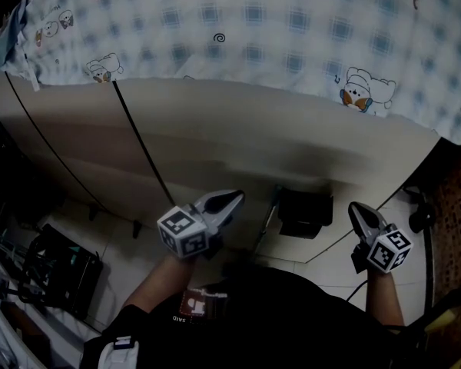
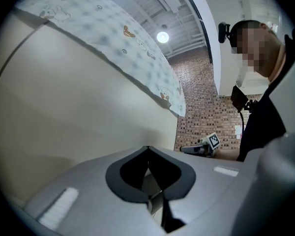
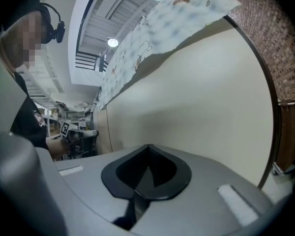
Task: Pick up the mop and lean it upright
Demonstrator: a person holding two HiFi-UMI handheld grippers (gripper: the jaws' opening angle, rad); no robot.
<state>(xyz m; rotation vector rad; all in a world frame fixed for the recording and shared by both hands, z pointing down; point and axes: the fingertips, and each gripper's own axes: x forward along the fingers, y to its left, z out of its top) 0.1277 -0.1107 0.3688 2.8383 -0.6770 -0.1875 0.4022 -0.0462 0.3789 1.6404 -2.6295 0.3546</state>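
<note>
A dark, boxy mop head [image 1: 303, 212] sits on the floor at the foot of a beige panel [image 1: 238, 137], and a thin grey rod [image 1: 267, 220] rises beside it; the head view is too dim to tell more. My left gripper [image 1: 237, 198] hovers just left of the rod, shut and empty, apart from it. My right gripper [image 1: 355, 207] is to the right of the dark head, also shut with nothing in it. In the left gripper view the jaws [image 2: 147, 148] meet in front of the bare panel. The right gripper view shows the same [image 3: 148, 147]. The mop appears in neither gripper view.
A checked cloth with cartoon prints [image 1: 292, 21] hangs over the top of the panel. Dark seams [image 1: 138, 141] run down it. A black crate and cables [image 1: 58, 271] stand on the pale tiled floor at the left. A brick wall [image 2: 206, 107] lies beyond the panel's right end.
</note>
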